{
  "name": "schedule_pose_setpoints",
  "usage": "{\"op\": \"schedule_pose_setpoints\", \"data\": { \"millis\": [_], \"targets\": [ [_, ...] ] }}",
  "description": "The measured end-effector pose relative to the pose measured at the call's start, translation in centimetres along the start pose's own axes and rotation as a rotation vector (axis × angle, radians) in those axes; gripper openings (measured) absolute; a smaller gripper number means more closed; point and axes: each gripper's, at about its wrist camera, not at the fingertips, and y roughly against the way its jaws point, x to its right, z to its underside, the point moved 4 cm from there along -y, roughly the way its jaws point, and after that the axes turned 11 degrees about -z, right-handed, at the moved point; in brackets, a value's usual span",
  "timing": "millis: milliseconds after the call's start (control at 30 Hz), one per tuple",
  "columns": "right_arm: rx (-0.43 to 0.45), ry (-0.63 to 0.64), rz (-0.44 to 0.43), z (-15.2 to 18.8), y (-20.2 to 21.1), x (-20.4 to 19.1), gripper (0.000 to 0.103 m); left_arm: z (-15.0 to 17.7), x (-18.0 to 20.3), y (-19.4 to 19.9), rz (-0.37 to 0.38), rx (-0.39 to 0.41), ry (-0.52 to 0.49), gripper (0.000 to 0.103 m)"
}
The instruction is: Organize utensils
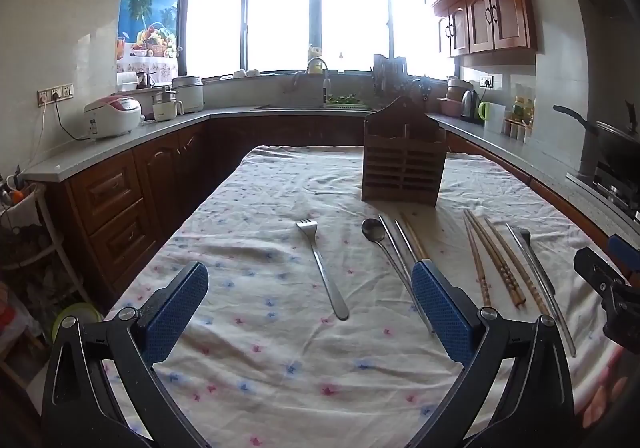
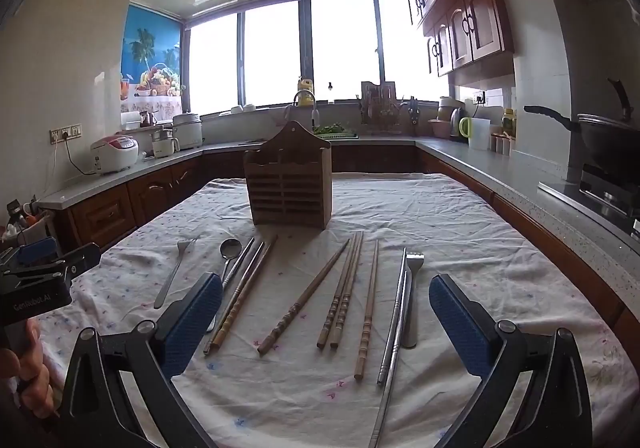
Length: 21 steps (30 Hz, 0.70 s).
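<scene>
The table, under a rumpled flowered cloth, fills the space ahead of me, with kitchen counters running round it on three sides. At its far middle stands the wooden utensil holder, upright, its slatted front towards me and nothing in it that I can see. Between it and me every utensil lies flat on the cloth, each with its long axis running roughly away from me, towards the holder.

My right claw hangs spread wide above the near ends of the wooden chopsticks, gripping nothing. The metal chopsticks and a broad-handled fork lie just inside its right finger. So my right hand is the nearer one to this group, and since the sticks point along my fingers, I judge I would need to turn the wrist to pinch across one.

My left claw is also spread and empty, with the slim fork lying lengthwise between its fingers and the spoon beside its right finger, next to more chopsticks.

Nothing stands between the utensils and the holder. The risk I see is crowding: the sticks lie touching or close, so a grab may catch two at once.
</scene>
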Motion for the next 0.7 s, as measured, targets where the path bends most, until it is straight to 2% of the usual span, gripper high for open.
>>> {"op": "schedule_pose_setpoints", "data": {
  "millis": [700],
  "targets": [
    [0.022, 0.002, -0.056, -0.19, 0.15, -0.39, 0.103, 0.1, 0.41, -0.18, 0.001, 0.002, -0.013, 0.103]
  ]
}}
